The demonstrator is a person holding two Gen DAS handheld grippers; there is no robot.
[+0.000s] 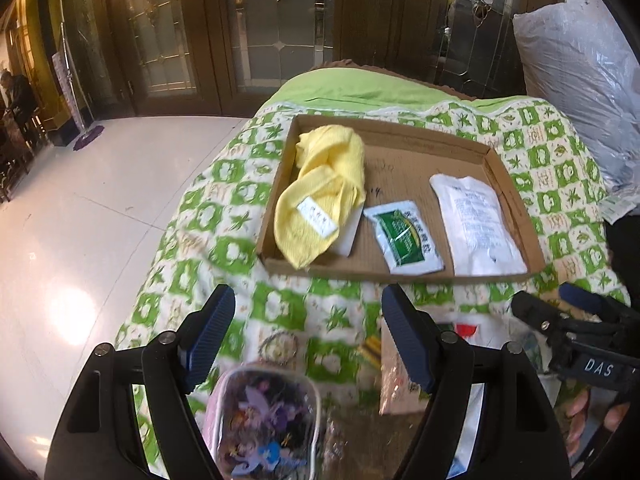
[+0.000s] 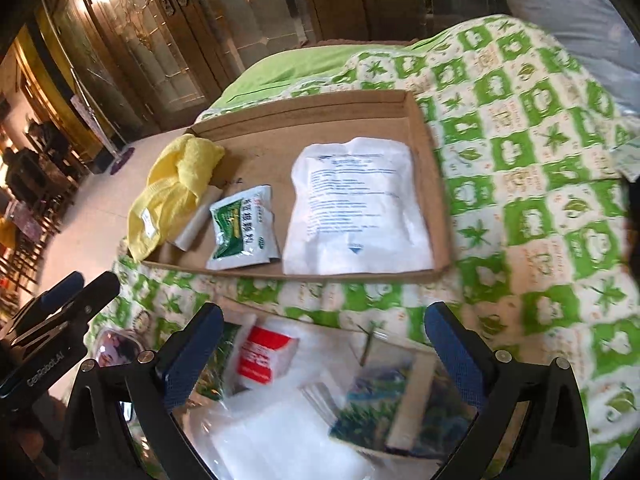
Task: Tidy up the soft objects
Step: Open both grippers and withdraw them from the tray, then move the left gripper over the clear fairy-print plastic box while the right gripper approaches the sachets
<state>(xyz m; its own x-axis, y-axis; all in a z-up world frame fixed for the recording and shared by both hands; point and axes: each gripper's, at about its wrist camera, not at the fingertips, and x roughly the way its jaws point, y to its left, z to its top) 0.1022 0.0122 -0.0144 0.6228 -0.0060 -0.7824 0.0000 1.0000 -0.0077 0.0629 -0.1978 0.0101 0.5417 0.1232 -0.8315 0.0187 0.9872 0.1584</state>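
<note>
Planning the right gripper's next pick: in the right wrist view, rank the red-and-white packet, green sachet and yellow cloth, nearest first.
1. Red-and-white packet, just ahead of the right gripper.
2. Green sachet, in the tray, centre.
3. Yellow cloth, tray's far-left corner.

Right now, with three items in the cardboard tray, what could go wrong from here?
The yellow cloth droops over the cardboard tray at its near-left corner and could slide out if nudged. The tray sits on a soft, uneven quilt, so pressing one side might tip it. Loose packets lie in a pile near both open hand-held grippers, so a mis-grab is likely.
</note>
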